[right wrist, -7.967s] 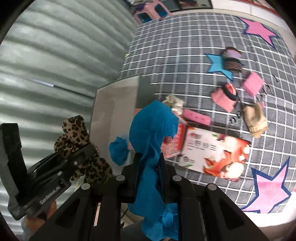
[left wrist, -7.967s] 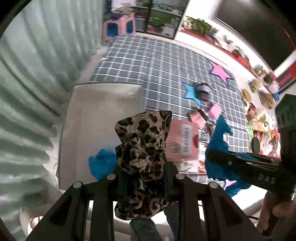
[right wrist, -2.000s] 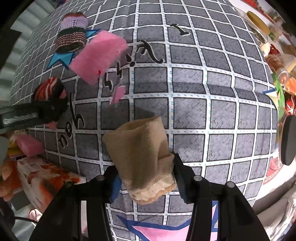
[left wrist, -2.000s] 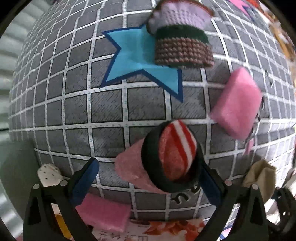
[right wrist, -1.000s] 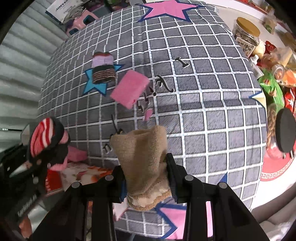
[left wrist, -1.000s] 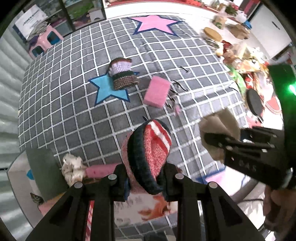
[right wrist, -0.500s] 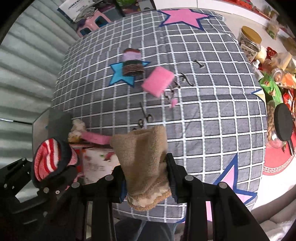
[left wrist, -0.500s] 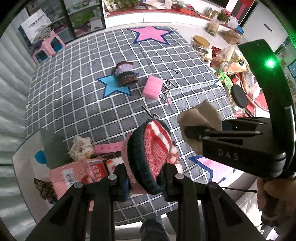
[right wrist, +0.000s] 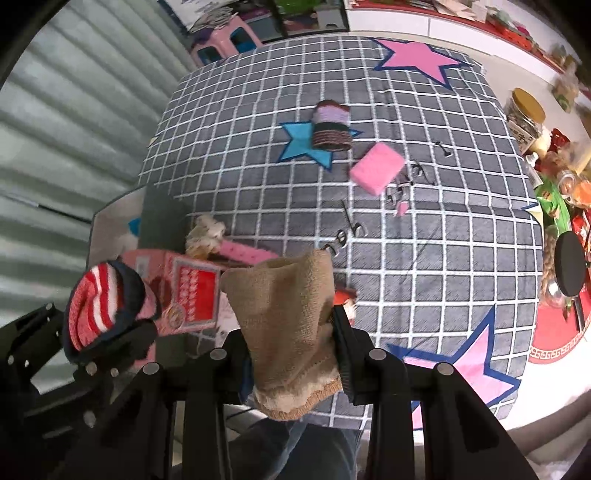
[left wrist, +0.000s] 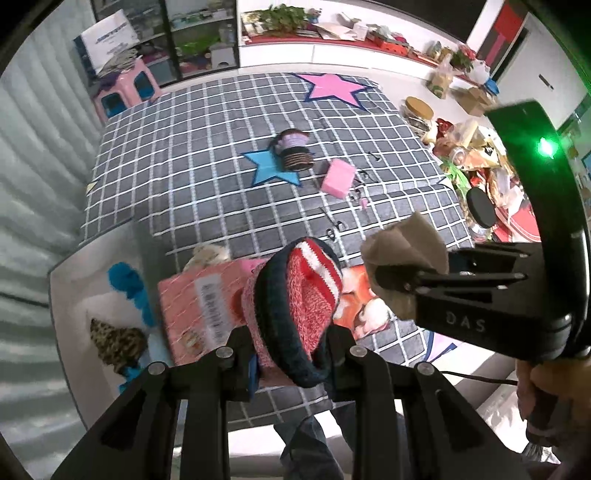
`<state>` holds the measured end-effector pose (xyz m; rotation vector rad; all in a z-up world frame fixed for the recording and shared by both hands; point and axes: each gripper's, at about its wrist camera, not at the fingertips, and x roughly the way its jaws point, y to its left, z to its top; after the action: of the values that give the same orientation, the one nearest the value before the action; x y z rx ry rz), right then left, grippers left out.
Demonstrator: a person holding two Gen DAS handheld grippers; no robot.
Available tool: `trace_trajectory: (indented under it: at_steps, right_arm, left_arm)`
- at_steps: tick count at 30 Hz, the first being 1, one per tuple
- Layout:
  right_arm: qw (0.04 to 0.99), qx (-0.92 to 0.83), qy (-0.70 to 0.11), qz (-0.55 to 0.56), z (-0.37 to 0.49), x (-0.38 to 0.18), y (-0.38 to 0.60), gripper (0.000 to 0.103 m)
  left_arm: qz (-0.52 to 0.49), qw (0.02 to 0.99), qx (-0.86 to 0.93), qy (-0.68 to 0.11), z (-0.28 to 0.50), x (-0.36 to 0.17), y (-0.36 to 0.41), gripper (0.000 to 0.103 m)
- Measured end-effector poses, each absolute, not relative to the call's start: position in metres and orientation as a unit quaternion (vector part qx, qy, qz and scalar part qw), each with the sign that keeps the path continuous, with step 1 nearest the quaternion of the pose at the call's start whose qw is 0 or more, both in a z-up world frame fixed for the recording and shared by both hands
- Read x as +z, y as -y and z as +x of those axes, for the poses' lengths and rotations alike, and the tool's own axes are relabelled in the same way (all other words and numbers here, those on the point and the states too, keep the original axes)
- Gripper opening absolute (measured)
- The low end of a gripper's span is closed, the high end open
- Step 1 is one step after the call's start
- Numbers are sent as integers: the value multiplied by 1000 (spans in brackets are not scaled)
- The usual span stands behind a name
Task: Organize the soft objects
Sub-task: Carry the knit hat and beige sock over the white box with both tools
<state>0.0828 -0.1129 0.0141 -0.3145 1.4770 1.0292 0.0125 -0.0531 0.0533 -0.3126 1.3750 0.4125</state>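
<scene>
Grey checked cover [left wrist: 207,155] with white grid lines, pink [left wrist: 332,86] and blue [left wrist: 271,168] star patches, spread ahead of the tongs. Pale pleated curtain [left wrist: 33,155] runs down the far left of both views. Beyond the cover's far edge: pink plastic stool [left wrist: 127,86], glass-front shelving [left wrist: 184,35], then a white low counter with red top [left wrist: 351,38] carrying plants and clutter. White wall and a dark panel [left wrist: 480,16] top right. To the right of the tongs, pale floor with piled packets, a lidded jar [right wrist: 526,110], a black round disc [right wrist: 570,264] and a red patterned mat [right wrist: 557,339]. Lighting even, indoor.
</scene>
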Motion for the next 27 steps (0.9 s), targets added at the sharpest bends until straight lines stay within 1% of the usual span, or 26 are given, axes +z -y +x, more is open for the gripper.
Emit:
trace_trajectory:
  at_steps: [15, 27]
  right_arm:
    - [563, 516, -618, -186, -10, 35, 88, 37]
    - [532, 566, -586, -231, -61, 53, 51, 37]
  left_arm:
    - [-196, 720, 290, -599, -86, 76, 3, 28]
    - [-239, 703, 345, -574, -140, 83, -26, 28]
